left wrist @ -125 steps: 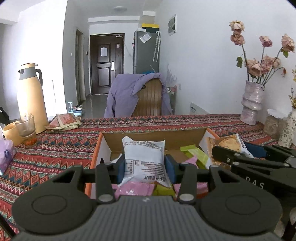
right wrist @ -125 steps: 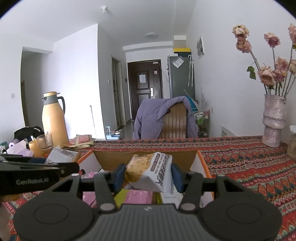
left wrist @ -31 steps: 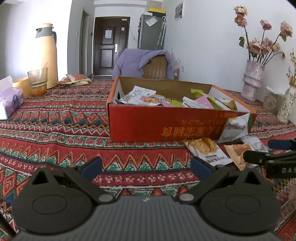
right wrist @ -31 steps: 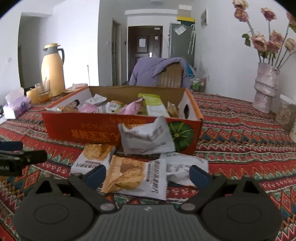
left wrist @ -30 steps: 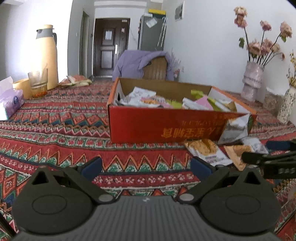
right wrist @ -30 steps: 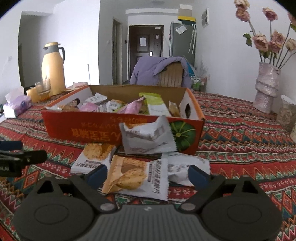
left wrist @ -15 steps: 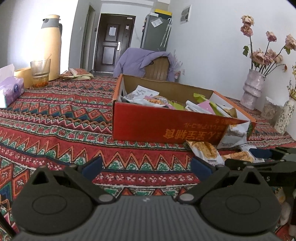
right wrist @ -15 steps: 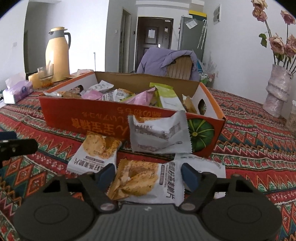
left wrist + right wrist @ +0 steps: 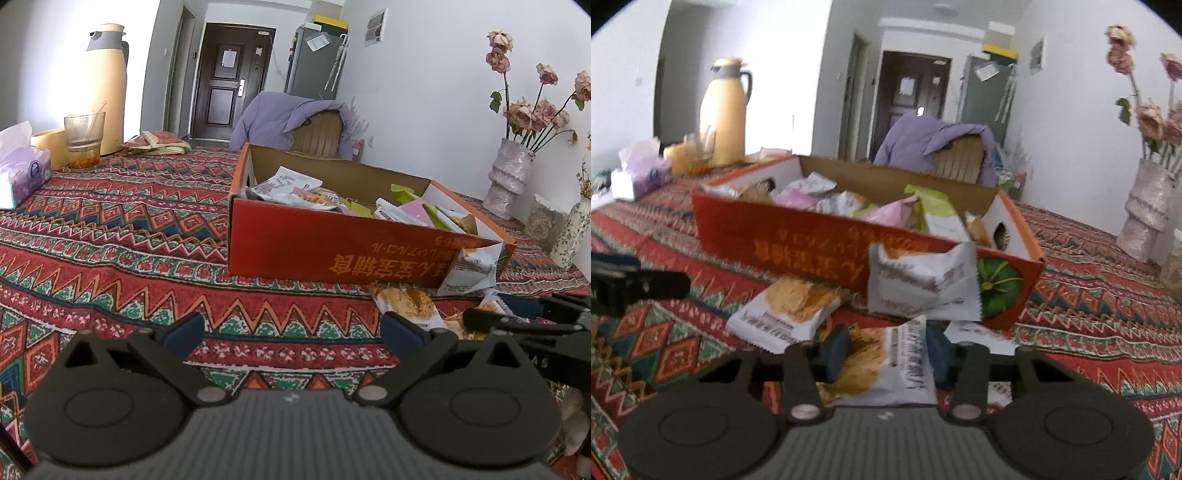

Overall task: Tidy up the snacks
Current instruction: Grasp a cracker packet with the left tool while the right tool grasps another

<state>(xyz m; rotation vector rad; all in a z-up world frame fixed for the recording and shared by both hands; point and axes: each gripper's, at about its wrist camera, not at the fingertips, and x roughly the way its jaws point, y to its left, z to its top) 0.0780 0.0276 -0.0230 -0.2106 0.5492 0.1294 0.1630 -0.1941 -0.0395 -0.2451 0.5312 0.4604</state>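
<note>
From the right wrist camera we see our right gripper (image 9: 884, 350) closing its jaws on a snack packet (image 9: 882, 363) with a golden picture, which lies on the patterned tablecloth (image 9: 1089, 306) at 6 o'clock of the red box (image 9: 798, 243); the blue pads (image 9: 833, 350) sit against the packet's two sides. Only this view shows a white packet (image 9: 921, 286) leaning on the box front by a green pumpkin print (image 9: 997, 282), and another packet (image 9: 790, 306) at 10 o'clock of the gripped one.

The left wrist camera shows what that one cannot: our left gripper (image 9: 291, 332) spread wide over bare cloth, holding nothing, with the box at its 1 o'clock. There the right gripper appears only as dark fingers at 3 o'clock.
</note>
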